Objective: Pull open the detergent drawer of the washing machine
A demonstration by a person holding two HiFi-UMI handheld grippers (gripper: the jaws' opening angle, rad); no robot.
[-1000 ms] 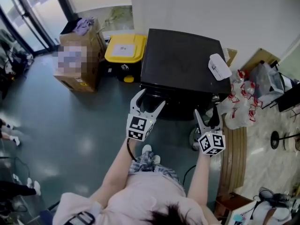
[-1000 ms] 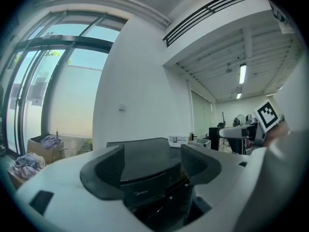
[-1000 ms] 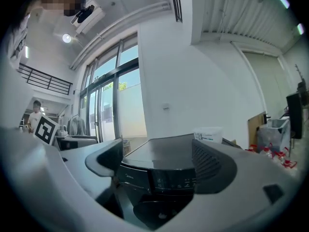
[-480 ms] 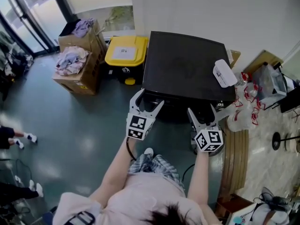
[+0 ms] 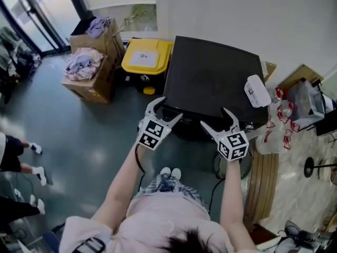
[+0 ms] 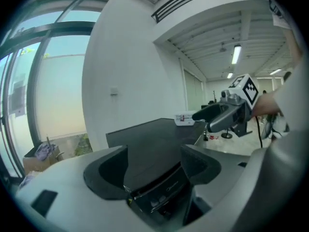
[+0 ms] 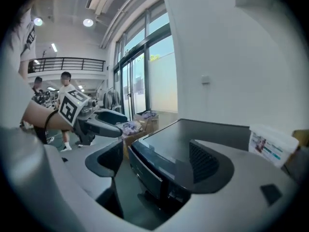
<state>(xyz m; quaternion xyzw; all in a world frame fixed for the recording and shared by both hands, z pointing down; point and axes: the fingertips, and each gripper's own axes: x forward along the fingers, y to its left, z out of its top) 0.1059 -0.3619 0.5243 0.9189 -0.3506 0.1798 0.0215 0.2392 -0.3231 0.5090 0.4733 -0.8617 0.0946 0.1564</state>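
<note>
- Person stands at the front of the black washing machine [image 5: 210, 78], arms out, a gripper in each hand.
- Left gripper [image 5: 167, 109]: jaws wide apart, nothing between them. It hangs over the machine's front left corner and doesn't look to be touching it.
- Its own view, left gripper [image 6: 154, 153], looks past the spread jaws at the dark lid and the front strip [image 6: 161, 190] just under the lid edge.
- Right gripper [image 5: 216, 118]: jaws also spread and empty, held near the front edge further to the right, well apart from the left one.
- In its own view, right gripper [image 7: 155, 151], only the machine's front corner shows between the jaws.
- Detergent drawer: can't pick out its edges. My guess is it's in that front strip, prob. at the left end below the left gripper. Nothing sticks out of the front, so it looks shut.
- Step in hand, as I judge it: approach only. No grip yet, pull not begun.
- Next move, I'd say: drop the nearer gripper below lid level, turn the jaws to face the strip, get one jaw into the drawer's pull recess, close, then draw straight back toward the body.
- Also about: white pack [image 5: 257, 91] on the lid's right rear, yellow-lidded bin [image 5: 145, 57] and cardboard boxes of clothes [image 5: 87, 73] to the left. None are in the way.
</note>
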